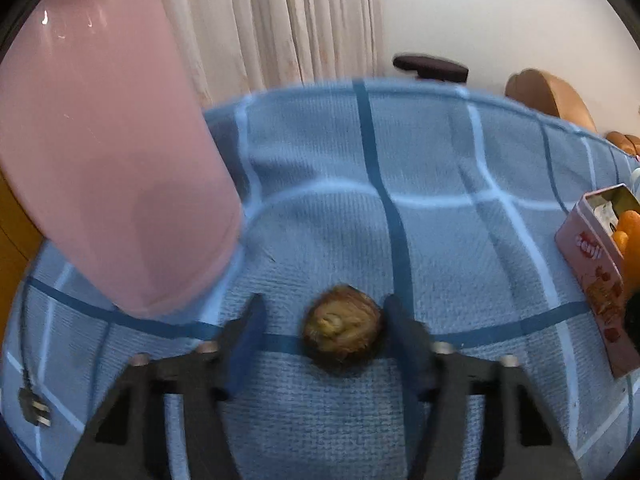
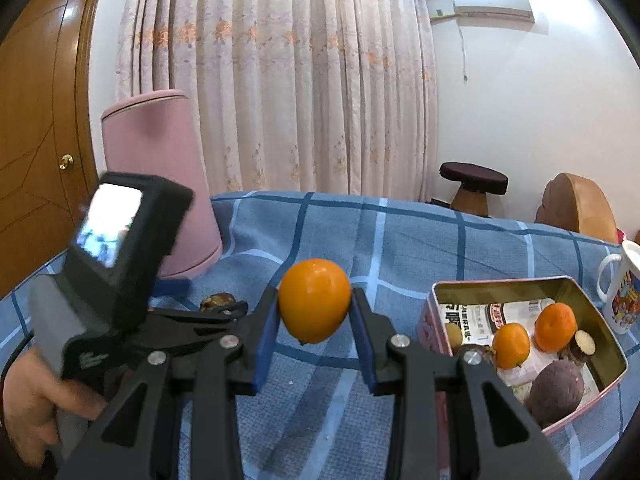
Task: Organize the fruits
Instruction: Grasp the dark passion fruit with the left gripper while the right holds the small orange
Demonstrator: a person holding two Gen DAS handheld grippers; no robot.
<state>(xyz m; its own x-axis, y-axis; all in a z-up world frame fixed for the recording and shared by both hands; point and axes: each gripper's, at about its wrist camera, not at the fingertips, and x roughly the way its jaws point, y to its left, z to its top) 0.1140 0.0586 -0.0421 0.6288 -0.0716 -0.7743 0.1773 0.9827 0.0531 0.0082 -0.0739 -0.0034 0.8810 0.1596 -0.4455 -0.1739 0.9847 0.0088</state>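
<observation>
The room is bright with soft light. The left wrist view is blurry, and the pink bin (image 1: 108, 152) shows small shiny spots. Near the bin, the picture edges bend and go black.

Brown fruit (image 1: 342, 330) motion-blurred, unidentifiable

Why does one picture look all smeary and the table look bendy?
Left wrist view: motion blur smears the brown fruit, the fingers and the pink bin. Right wrist view: sharper, the orange fruit crisp. In both, the fisheye lens curves the blue checked cloth.
</observation>
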